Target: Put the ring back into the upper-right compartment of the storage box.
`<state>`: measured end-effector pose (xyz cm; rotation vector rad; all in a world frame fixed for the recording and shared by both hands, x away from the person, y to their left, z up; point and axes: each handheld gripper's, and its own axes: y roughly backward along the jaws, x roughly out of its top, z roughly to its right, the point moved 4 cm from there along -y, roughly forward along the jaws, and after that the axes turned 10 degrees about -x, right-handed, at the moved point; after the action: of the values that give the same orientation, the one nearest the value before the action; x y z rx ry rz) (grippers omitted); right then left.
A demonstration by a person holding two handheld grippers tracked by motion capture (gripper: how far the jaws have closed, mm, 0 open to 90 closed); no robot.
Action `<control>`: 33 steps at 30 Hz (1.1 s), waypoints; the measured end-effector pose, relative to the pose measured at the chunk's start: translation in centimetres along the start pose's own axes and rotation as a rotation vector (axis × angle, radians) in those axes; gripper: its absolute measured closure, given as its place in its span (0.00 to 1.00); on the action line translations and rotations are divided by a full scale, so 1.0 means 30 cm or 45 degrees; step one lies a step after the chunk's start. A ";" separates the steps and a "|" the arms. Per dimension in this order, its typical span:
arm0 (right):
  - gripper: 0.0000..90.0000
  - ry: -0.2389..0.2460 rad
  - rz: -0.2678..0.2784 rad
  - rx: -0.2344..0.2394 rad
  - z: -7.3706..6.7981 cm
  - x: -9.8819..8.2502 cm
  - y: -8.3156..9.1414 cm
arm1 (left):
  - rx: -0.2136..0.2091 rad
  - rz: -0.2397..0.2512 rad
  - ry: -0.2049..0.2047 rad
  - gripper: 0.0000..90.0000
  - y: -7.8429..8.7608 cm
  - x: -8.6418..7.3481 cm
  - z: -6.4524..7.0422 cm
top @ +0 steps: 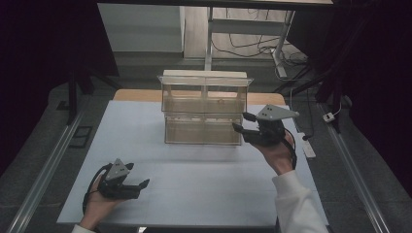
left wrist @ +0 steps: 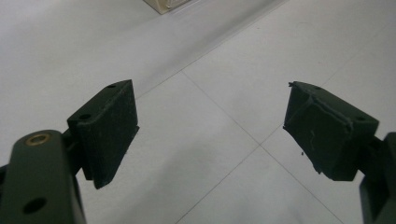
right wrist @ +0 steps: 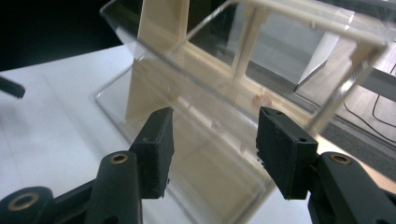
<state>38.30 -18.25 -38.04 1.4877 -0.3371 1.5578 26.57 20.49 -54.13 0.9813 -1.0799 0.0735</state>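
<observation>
Right claw [top: 242, 122] is up off the table and spread wide, with nothing between its 2 black jaws. It sits just beside the right end of the clear box [top: 204, 109], near the lower front corner. That box has 2 levels, 1 on top of the other, with cream walls inside, and it stands in the middle of the white table [top: 194, 174], toward the far side. Its long side runs from left to right across the table. From the right gripper view, the box [right wrist: 224, 121] is straight ahead of the open jaws, tilted in the picture because the hand is turned, and its see-through front wall lies right between and past the 2 pads [right wrist: 285, 149]. I think the next move is a short push forward to reach that end of the box. Left claw [top: 141, 187] is also spread open and holds nothing. It rests low near the front left of the table, well apart from the box, so the right hand is much nearer.
</observation>
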 end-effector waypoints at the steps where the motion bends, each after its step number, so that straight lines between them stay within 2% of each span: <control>1: 0.50 -0.002 -0.002 -0.005 0.001 -0.016 0.012 | -0.001 0.002 0.001 0.19 0.000 0.000 0.000; 5: 0.48 -0.031 -0.012 -0.014 0.006 -0.085 0.066 | -0.002 0.006 0.003 0.19 0.001 0.001 -0.003; 11: 0.47 -0.045 -0.072 -0.044 0.006 -0.218 0.135 | -0.007 0.009 0.012 0.19 -0.001 0.001 -0.009; 14: 0.47 -0.071 -0.090 -0.051 0.005 -0.278 0.165 | -0.005 0.011 0.012 0.19 0.001 0.001 -0.009; 16: 0.46 -0.064 -0.108 -0.064 0.002 -0.316 0.182 | -0.005 0.011 0.013 0.19 0.001 0.001 -0.009; 20: 0.45 -0.051 -0.127 -0.060 0.000 -0.391 0.212 | -0.005 0.011 0.020 0.20 -0.002 0.000 -0.012; 21: 0.45 -0.051 -0.127 -0.060 0.000 -0.391 0.212 | -0.005 0.011 0.020 0.19 -0.002 0.000 -0.012; 22: 0.44 -0.048 -0.141 -0.062 0.002 -0.429 0.226 | -0.007 0.013 0.022 0.20 -0.002 0.000 -0.013; 25: 0.44 -0.060 -0.156 -0.070 0.008 -0.484 0.245 | -0.005 0.012 0.023 0.19 -0.003 0.000 -0.013; 30: 0.44 -0.086 -0.170 -0.074 0.017 -0.572 0.264 | -0.002 0.016 0.025 0.19 -0.004 0.000 -0.012; 33: 0.43 -0.079 -0.205 -0.074 0.019 -0.612 0.264 | -0.001 0.015 0.021 0.19 -0.003 0.000 -0.012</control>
<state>29.78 -30.60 -51.27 1.4827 -0.2889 1.3666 26.89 20.69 -54.23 0.9718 -1.0707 0.0907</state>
